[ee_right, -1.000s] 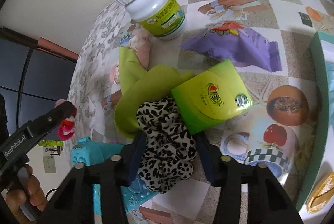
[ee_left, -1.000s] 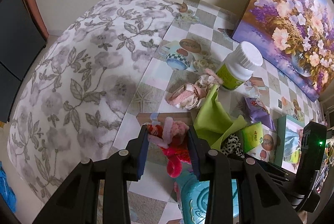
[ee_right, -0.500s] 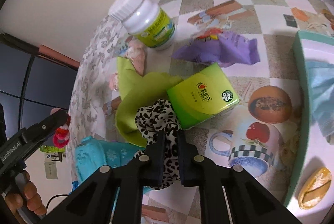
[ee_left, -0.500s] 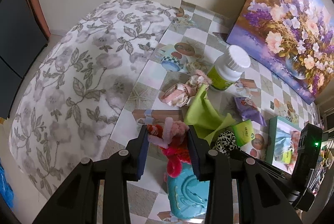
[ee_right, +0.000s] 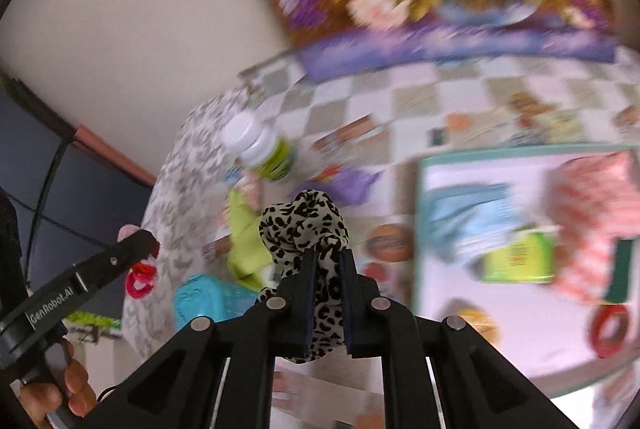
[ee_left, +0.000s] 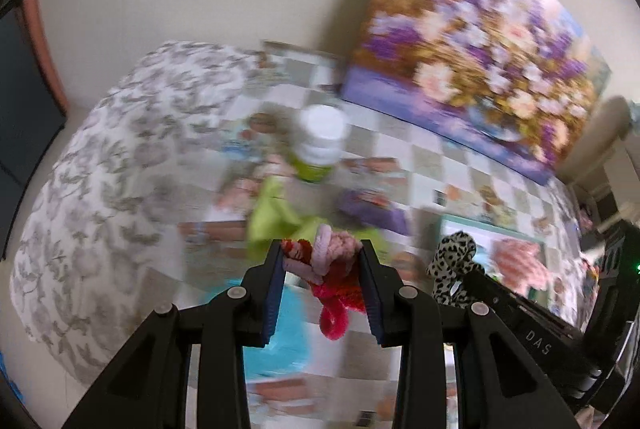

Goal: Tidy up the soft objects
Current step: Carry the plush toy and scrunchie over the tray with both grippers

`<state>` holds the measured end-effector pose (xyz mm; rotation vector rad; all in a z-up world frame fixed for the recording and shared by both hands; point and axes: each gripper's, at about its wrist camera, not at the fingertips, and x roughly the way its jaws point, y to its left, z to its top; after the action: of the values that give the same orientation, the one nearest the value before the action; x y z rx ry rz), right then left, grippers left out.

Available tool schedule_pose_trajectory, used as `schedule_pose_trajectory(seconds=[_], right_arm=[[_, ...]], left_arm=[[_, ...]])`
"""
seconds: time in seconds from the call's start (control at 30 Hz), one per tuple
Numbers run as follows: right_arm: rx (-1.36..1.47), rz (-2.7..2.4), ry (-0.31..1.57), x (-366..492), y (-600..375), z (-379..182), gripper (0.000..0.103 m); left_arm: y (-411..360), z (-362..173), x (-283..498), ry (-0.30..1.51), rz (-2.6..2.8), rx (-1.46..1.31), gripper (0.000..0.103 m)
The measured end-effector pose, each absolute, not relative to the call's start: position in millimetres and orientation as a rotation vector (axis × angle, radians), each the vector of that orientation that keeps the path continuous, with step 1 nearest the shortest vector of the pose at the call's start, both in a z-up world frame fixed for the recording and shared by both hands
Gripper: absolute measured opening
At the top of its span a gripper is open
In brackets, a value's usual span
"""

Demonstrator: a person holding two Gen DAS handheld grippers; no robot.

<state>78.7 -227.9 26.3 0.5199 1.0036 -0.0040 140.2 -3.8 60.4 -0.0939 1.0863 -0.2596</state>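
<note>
Carrying step: the left gripper (ee_left: 322, 265) clamps a pink-and-red hair tie (ee_left: 326, 269); the right gripper (ee_right: 325, 269) pinches a leopard scrunchie (ee_right: 304, 225). Next, presumably: release over the tray (ee_right: 440, 165) ahead-right.

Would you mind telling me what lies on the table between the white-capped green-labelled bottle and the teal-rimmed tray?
A crumpled purple wrapper lies between the white-capped bottle and the teal-rimmed tray; the right wrist view shows it best, though blurred.

Leopard scrunchie (ee_right: 304, 225) looks like smooth cloth; bottle (ee_right: 262, 149) seemingly glossy plastic.
</note>
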Motion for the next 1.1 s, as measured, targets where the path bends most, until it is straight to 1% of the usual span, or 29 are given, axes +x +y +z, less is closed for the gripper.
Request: schedule_pose_trajectory(seconds=[0.1, 0.33, 0.57, 0.67, 0.83, 0.97, 1.1], right_arm=[[0.509, -0.074, 0.987, 58.0, -255.5, 36.9, 0.011], [0.555, -0.198, 0.992, 16.7, -314.4, 37.3, 0.012], [0.622, -0.322, 1.001, -21.4, -369.8, 29.5, 0.012], [0.632, -0.359, 1.036, -27.6, -381.0, 18.7, 0.012], [0.682, -0.34, 1.158, -19.5, -384.0, -20.2, 0.012], [0.656, -0.35, 1.206, -16.4, -380.7, -34.5, 0.012], [0.657, -0.353, 1.238, -14.8, -378.3, -42.7, 0.012]], left_arm=[[-36.4, 60.0, 128.9, 1.093, -0.314, -0.079, 0.037], [-103.4, 52.9, 102.4, 1.117, -0.418, -0.04, 0.037], [-167.4, 28.1, 78.7, 1.167, -0.493, 0.004, 0.037], [-187.9, 12.7, 72.5, 1.191, -0.507, 0.016, 0.038], [-207.7, -21.1, 66.5, 1.237, -0.504, 0.015, 0.038], [-212.1, -47.8, 65.0, 1.278, -0.491, 0.031, 0.038], [-210.2, -60.1, 67.0, 1.304, -0.486, 0.028, 0.038]])
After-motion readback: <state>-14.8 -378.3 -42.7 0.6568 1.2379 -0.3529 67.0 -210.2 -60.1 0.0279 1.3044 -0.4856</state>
